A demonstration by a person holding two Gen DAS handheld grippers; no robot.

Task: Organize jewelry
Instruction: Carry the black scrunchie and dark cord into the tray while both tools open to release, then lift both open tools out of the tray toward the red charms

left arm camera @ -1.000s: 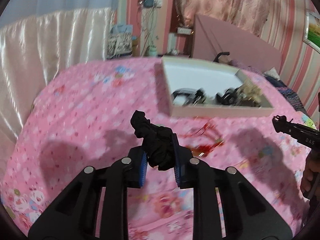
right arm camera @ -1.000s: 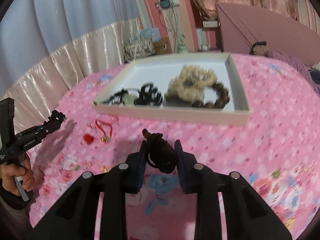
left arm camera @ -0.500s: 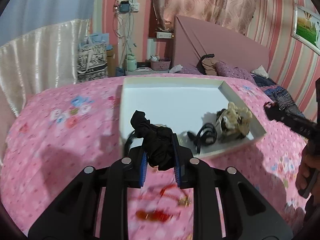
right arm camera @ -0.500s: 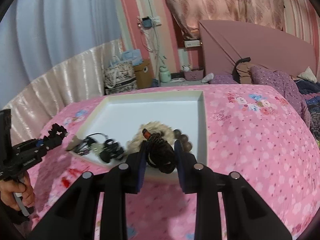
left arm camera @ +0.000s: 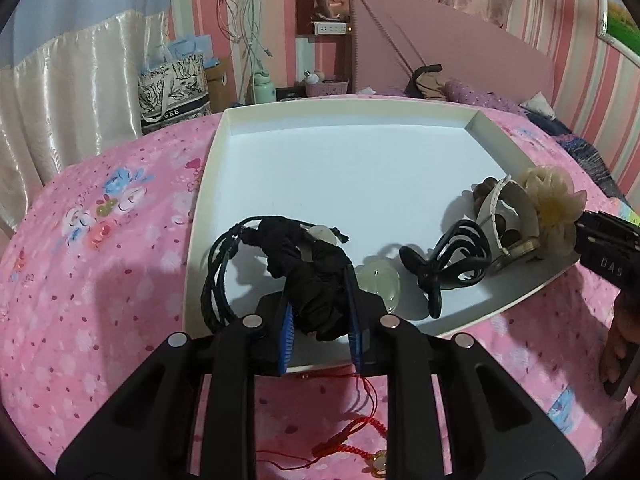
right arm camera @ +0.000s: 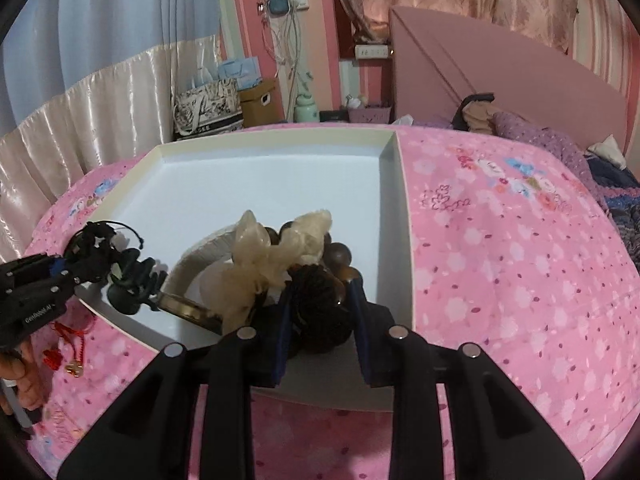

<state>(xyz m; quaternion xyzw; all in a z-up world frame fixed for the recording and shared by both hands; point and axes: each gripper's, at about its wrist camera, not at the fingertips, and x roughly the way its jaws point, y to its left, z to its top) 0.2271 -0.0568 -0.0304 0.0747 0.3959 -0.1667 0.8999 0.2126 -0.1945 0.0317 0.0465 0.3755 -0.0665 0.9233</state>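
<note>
A white tray (left arm camera: 248,120) lies on the pink bedspread. My left gripper (left arm camera: 320,332) is shut on a black fabric hair tie (left arm camera: 316,280) and holds it over the tray's near left corner. My right gripper (right arm camera: 322,334) is shut on a dark brown hair tie (right arm camera: 320,300) over the tray's (right arm camera: 396,184) near right part. In the tray lie a black cord bracelet (left arm camera: 218,276), a pale green pendant (left arm camera: 378,284), a black claw clip (left arm camera: 448,264), a cream fabric flower (right arm camera: 276,256) and brown beads (right arm camera: 340,254).
A red cord bracelet with a gold charm (left arm camera: 360,444) lies on the bedspread in front of the tray; it also shows in the right wrist view (right arm camera: 68,344). Behind the bed stand a headboard (right arm camera: 500,68), a curtain and bags (left arm camera: 172,88).
Both grippers have moved forward from above the bedspread to over the tray, each still holding its hair tie. The tray now fills both views.
</note>
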